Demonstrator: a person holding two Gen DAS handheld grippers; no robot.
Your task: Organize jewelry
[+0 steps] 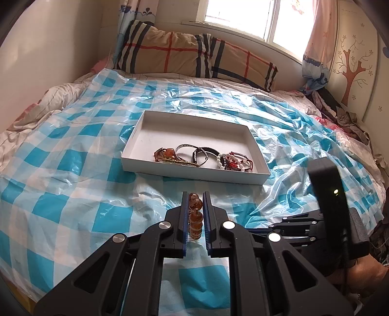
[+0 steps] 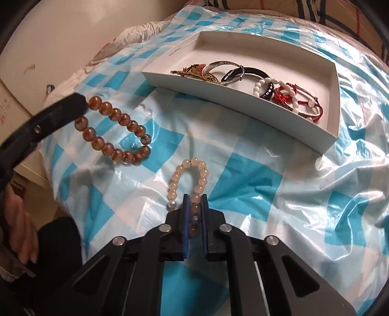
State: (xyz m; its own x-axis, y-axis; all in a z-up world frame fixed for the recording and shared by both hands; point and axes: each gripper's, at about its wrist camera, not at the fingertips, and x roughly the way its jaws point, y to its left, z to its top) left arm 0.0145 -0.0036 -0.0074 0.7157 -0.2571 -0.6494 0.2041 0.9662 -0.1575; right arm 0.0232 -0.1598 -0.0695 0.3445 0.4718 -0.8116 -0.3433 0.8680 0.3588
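Plastic checked sheet (image 1: pixel 73 150) over bed, window (image 1: pixel 243 17)

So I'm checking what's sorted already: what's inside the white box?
Inside the white box, along its near wall: a gold-and-orange piece, a silver bangle, a black band, a white bead bracelet and red cord bracelets. The wall hides their lower edges.

place: home bedroom | evidence: bed (image 1: pixel 73 145), plaid pillow (image 1: pixel 194 56), curtained window (image 1: pixel 243 19)
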